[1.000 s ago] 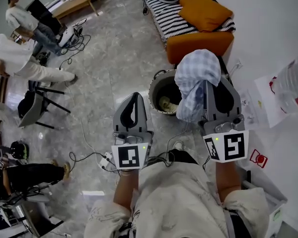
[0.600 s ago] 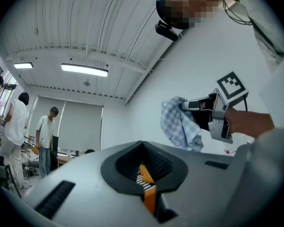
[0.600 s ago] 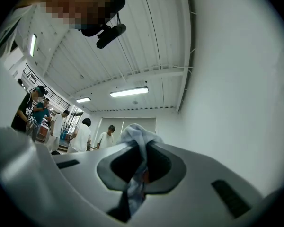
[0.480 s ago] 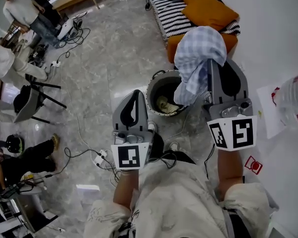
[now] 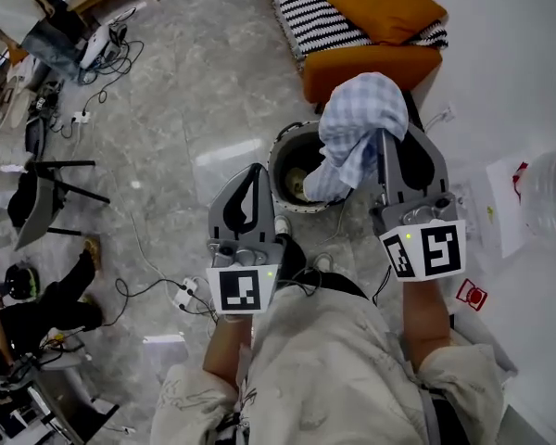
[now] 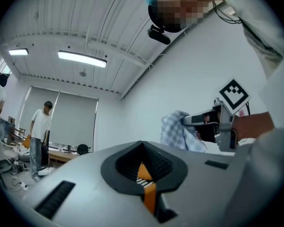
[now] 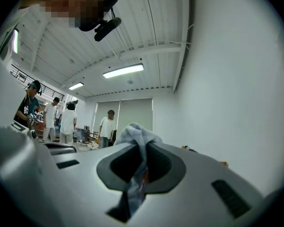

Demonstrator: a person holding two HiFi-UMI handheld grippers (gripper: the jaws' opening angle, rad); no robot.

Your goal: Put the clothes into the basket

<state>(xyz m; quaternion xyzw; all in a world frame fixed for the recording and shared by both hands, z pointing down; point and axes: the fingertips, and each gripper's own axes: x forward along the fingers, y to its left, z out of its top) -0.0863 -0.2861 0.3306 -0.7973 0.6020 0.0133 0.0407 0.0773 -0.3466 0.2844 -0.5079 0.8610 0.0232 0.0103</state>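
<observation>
My right gripper [image 5: 387,139] is shut on a blue-and-white checked cloth [image 5: 357,123], which bunches over its tips and hangs down above the right rim of the dark round basket [image 5: 280,152]. A pale garment [image 5: 296,185] lies inside the basket. In the right gripper view the cloth [image 7: 136,135] is pinched between the jaws of the right gripper [image 7: 141,145]. My left gripper [image 5: 252,170] is shut on nothing, level, just left of the basket. The left gripper view shows the left gripper [image 6: 142,143] and, to its right, the checked cloth [image 6: 177,131].
An orange bench [image 5: 371,63] with a striped cover and an orange cushion [image 5: 385,3] stands just beyond the basket. Cables and a power strip [image 5: 181,295] lie on the grey floor at the left. A chair [image 5: 37,184] and people are further left. A water bottle [image 5: 547,188] is at the right.
Both grippers have moved forward and down. The checked cloth, still held by the right gripper, now hangs lower and closer over the basket's right rim.
</observation>
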